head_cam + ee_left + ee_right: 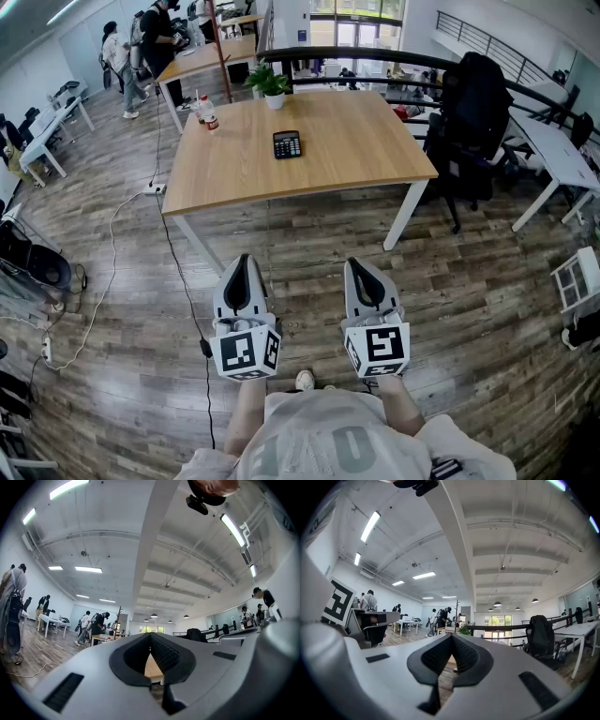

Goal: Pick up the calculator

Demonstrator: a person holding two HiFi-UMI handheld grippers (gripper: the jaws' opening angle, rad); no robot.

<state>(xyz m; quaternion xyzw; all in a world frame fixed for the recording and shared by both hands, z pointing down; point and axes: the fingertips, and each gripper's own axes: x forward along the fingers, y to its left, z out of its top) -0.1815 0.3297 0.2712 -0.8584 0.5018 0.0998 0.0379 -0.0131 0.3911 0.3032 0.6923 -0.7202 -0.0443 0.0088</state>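
The black calculator (287,144) lies flat on the wooden table (356,150), near its middle and a little to the left. Both grippers hang over the floor well short of the table's front edge, pointing toward it. My left gripper (244,260) is shut with nothing between its jaws, and its tips meet in the left gripper view (150,637). My right gripper (357,264) is likewise shut and empty, its tips together in the right gripper view (451,638). The calculator does not show in either gripper view; only a sliver of the table (153,666) appears between the left jaws.
A small potted plant (272,85) and two bottles (205,112) stand at the table's far edge. A black office chair (469,112) is at its right side. A black cable (174,258) and a power strip (153,188) lie on the floor at the left. People stand by desks at the back left.
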